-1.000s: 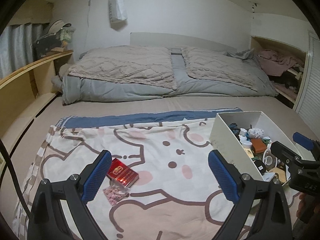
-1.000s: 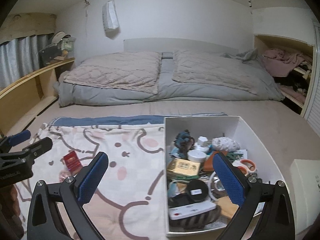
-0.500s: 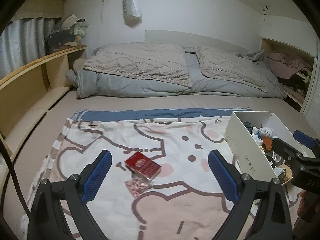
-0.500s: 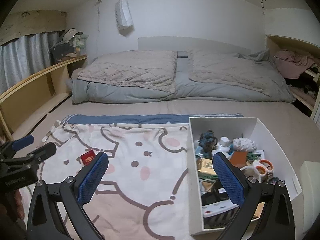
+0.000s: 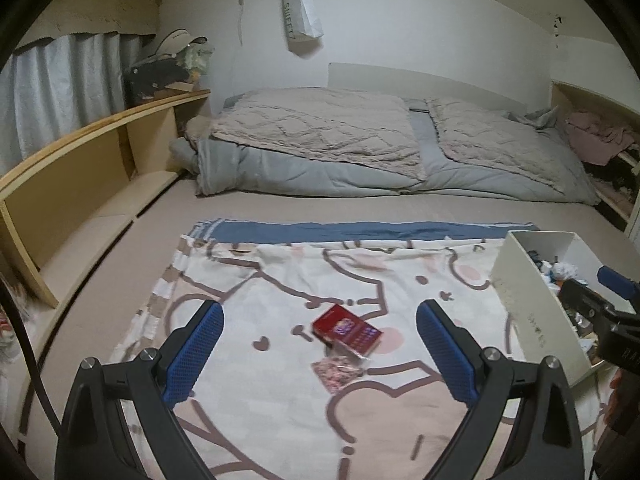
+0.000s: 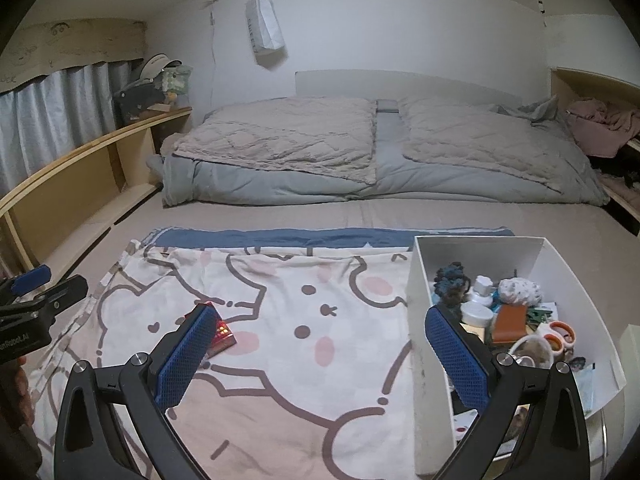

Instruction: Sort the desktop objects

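Observation:
A red box (image 5: 347,330) lies on a cartoon-print cloth (image 5: 280,280), with a small clear bag of pink bits (image 5: 337,370) touching its near side. My left gripper (image 5: 319,354) hangs open just short of them, nothing between its fingers. A white bin (image 6: 416,320) full of small items stands on the cloth's right side; inside are an orange case (image 6: 509,322), a white jar (image 6: 476,314) and scissors (image 6: 558,334). My right gripper (image 6: 322,362) is open and empty, its right finger (image 6: 456,356) over the bin's left wall. The red box (image 6: 224,336) peeks out behind its left finger.
Folded grey and beige quilts (image 5: 360,152) lie at the far end of the bed. A wooden shelf (image 5: 80,168) runs along the left, and an alcove with clothes (image 6: 600,124) sits at the right. A white paper bag (image 5: 302,12) hangs on the wall.
Both grippers have pulled back and swung left. The white bin has slid toward the right of each view; the red box now sits between the left gripper's fingers.

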Demonstrator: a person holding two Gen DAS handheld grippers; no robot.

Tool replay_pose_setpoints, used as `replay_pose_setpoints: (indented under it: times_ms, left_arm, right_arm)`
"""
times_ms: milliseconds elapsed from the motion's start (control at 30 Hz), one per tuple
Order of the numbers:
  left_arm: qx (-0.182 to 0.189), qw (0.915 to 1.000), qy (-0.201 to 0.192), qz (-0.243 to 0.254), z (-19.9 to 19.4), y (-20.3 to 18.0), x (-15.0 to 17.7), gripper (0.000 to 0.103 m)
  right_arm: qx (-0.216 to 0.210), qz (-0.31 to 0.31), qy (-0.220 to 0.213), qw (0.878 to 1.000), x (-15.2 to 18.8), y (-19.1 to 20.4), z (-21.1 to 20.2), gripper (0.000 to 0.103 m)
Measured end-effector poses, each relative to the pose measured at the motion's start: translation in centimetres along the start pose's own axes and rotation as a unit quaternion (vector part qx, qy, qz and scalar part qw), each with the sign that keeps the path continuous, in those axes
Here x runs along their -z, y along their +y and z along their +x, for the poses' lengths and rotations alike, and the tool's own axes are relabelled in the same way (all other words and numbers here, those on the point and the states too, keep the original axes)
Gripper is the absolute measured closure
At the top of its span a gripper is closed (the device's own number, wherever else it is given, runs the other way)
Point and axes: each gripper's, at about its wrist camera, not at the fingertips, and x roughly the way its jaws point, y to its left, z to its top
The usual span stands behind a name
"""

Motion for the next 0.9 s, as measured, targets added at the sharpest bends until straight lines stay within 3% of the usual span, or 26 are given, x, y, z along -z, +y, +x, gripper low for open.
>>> replay_pose_setpoints:
  times_ms: [300,500,900]
  left_arm:
    - [-0.011,0.9997,-0.021,0.004,0.1,1.8,0.2,0.005]
    - [-0.017,0.9992,-0.007,-0.035,1.7,3.0,0.3,0.005]
    - [-0.037,0.9981,0.016,-0.046,5.4,3.0,0.5,0.005]
  right_arm:
    - [-0.025,0.009,0.019,0.999,-0.7,2.4,1.6,0.0]
    - [-0.027,-0.027,0.029,0.999,-0.3,4.3,2.8,0.0]
    - [-0.044,-0.053,0.055,0.996,0.0,5.2,5.2,0.0]
